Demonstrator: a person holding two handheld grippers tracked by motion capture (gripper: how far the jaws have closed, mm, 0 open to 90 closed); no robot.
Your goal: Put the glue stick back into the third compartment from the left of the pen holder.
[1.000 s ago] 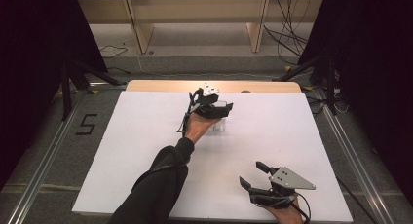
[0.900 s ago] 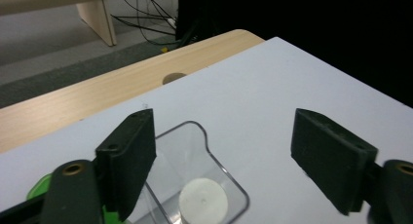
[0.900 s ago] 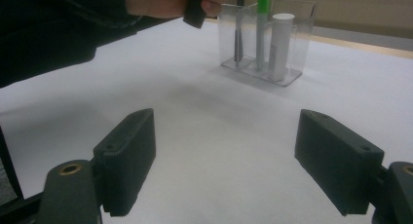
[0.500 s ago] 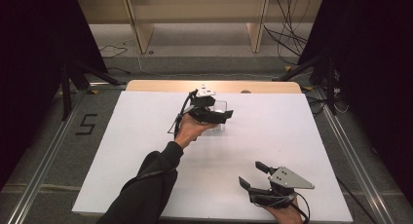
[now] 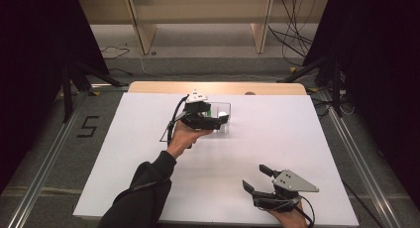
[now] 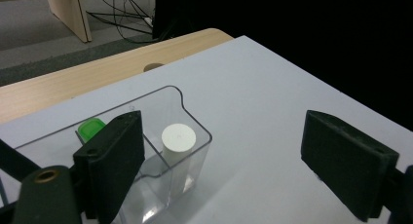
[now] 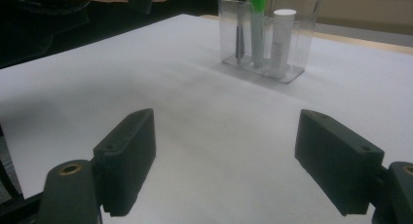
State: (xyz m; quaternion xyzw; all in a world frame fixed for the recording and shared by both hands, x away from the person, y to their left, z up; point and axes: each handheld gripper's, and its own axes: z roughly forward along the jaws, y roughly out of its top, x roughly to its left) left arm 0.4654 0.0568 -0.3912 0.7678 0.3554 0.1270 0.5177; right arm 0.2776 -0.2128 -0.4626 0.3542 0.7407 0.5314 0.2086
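A clear plastic holder (image 5: 224, 127) stands on the white table toward the back. In it stand a white-capped tube (image 5: 223, 114), a green-capped item (image 5: 209, 110) and a thin dark item (image 7: 241, 39). My left gripper (image 5: 218, 120) hovers at the holder's left side, open; its jaws have just been opening and hold nothing. In the left gripper view the left gripper (image 6: 224, 131) looks down on the holder (image 6: 195, 156), the white tube (image 6: 178, 136) and the green cap (image 6: 90, 128). My right gripper (image 5: 255, 177) rests open near the front edge. In the right gripper view the right gripper (image 7: 226, 121) faces the holder (image 7: 229, 34) from afar.
The white table top (image 5: 277, 139) has a bare wooden strip (image 5: 218, 87) along its back edge. A taped "5" (image 5: 87, 126) marks the floor at left. Wooden legs and cables lie beyond the table, and dark curtains hang on both sides.
My left hand has drawn back to the left and slightly toward the person, uncovering the holder. Its jaws stand wider. The right gripper has stayed put.
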